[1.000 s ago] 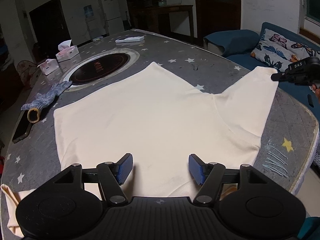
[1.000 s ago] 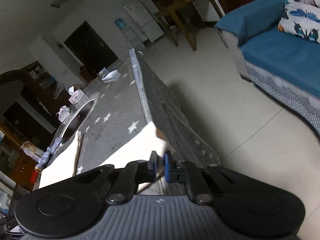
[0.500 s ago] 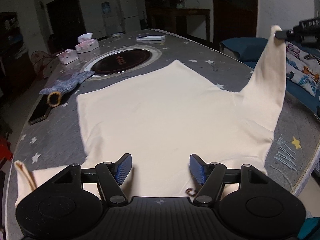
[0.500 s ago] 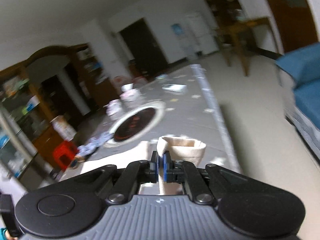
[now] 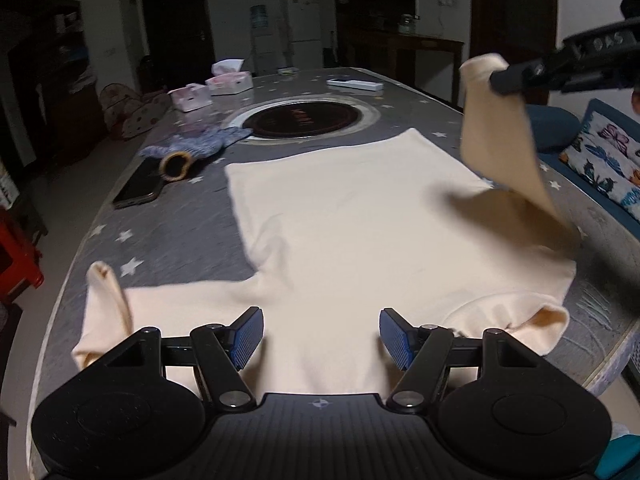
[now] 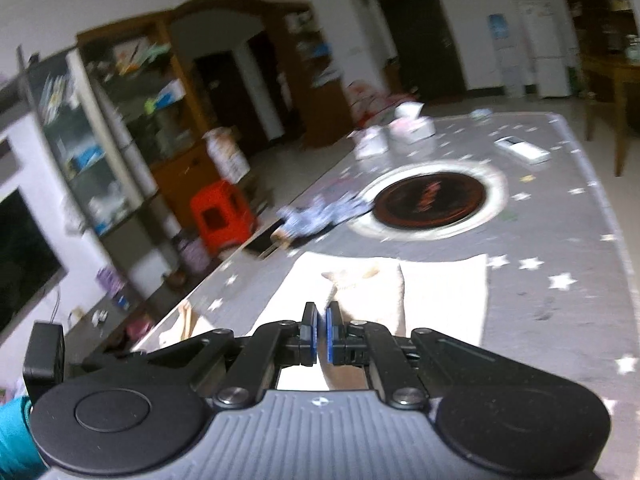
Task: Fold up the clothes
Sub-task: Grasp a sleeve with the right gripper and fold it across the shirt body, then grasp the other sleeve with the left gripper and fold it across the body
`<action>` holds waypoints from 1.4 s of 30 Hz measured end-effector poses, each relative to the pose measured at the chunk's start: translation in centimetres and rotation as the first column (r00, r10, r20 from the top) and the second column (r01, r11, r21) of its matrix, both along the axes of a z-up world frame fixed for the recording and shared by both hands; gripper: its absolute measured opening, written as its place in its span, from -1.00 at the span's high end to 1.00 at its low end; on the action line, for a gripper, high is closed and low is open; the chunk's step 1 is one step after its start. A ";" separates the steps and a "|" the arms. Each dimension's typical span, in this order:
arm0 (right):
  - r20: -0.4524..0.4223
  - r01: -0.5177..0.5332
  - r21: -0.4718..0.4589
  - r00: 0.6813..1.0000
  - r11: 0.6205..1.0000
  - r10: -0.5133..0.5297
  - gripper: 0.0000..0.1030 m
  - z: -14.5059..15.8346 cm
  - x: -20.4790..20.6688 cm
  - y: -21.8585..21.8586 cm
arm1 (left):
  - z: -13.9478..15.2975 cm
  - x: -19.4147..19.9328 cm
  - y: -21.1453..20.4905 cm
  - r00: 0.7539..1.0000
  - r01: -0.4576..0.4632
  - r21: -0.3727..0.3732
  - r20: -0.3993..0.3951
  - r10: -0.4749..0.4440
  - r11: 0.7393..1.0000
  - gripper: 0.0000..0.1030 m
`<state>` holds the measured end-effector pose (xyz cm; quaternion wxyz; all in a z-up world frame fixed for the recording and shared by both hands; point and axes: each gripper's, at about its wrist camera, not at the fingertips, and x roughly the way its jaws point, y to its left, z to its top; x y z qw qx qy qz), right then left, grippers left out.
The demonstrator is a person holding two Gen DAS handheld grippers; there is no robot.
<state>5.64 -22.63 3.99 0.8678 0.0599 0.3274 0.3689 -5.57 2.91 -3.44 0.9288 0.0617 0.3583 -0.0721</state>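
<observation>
A cream long-sleeved top [image 5: 360,240] lies spread across the middle of the grey star-patterned surface [image 5: 180,236]. In the left wrist view the left tongs [image 5: 321,338] sit at the bottom centre of the frame, wide apart and holding nothing, above the near edge of the top. One sleeve [image 5: 108,304] trails to the lower left. At the upper right of that frame the right tongs [image 5: 500,78] are clamped on the cuff of the other sleeve [image 5: 496,140], which hangs lifted in the air above the surface.

In the right wrist view the right tongs [image 6: 320,338] are closed together on the cream cuff [image 6: 360,292] at centre frame. Beyond the top, a round black induction cooktop [image 5: 302,118] is set into the surface; a blue knitted glove [image 5: 200,146] and a dark phone [image 5: 138,188] lie at left, with tissue boxes [image 5: 230,80] farther back and a white remote [image 5: 354,85] near the far edge.
</observation>
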 end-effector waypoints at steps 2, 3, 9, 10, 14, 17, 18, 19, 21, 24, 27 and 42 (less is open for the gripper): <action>-0.016 -0.039 -0.013 0.999 0.999 0.039 0.93 -0.6 -0.1 1.8 | 0.0 -0.2 0.6 1.000 -0.013 -0.004 0.001 0.013 1.000 -0.31; -0.022 -0.054 -0.017 0.998 0.998 0.054 0.93 -0.9 -0.1 2.5 | 0.0 -0.3 0.8 1.000 -0.018 -0.006 0.001 0.018 1.000 -0.31; -0.075 -0.148 -0.070 0.987 0.987 0.142 0.92 -2.8 -0.5 6.2 | -0.1 -0.5 1.6 0.999 -0.034 -0.019 0.004 0.034 0.999 -0.31; -0.084 -0.162 -0.078 0.984 0.984 0.156 0.91 -3.1 -0.5 6.6 | 0.0 -0.5 1.6 0.999 -0.033 -0.020 0.004 0.033 0.999 -0.31; -0.109 -0.191 -0.088 0.977 0.978 0.181 0.77 -3.6 -0.1 7.1 | 0.1 -0.3 1.5 1.000 -0.025 -0.021 0.009 0.025 0.999 -0.32; -0.091 -0.193 -0.111 0.979 0.975 0.183 0.77 -3.0 0.0 6.3 | 0.3 0.1 1.3 1.000 -0.015 -0.022 0.014 0.015 1.000 -0.32; -0.086 -0.191 -0.123 0.980 0.974 0.181 0.77 -2.7 0.1 6.0 | 0.4 0.3 1.2 1.000 -0.009 -0.024 0.016 0.009 1.000 -0.32; -0.084 -0.188 -0.145 0.981 0.971 0.177 0.77 -2.7 0.1 5.6 | 0.4 0.4 1.0 1.000 -0.003 -0.026 0.019 0.004 1.000 -0.32; -0.080 -0.181 -0.194 0.982 0.964 0.169 0.77 -2.6 0.3 4.8 | 0.6 0.7 0.4 1.000 0.016 -0.033 0.023 -0.016 0.999 -0.32; -0.081 -0.164 -0.300 0.986 0.940 0.146 0.77 -3.4 0.6 3.6 | 0.7 1.4 -0.6 0.998 0.050 -0.050 0.027 -0.049 0.997 -0.31; -0.092 -0.149 -0.375 0.988 0.915 0.123 0.77 -4.9 0.8 2.6 | 0.5 2.3 -1.7 0.996 0.086 -0.079 0.024 -0.085 0.993 -0.26; -0.105 -0.116 -0.390 0.991 0.914 0.081 0.81 -8.2 2.2 0.1 | -1.8 6.6 -3.1 0.989 0.131 -0.174 -0.043 -0.141 0.976 0.21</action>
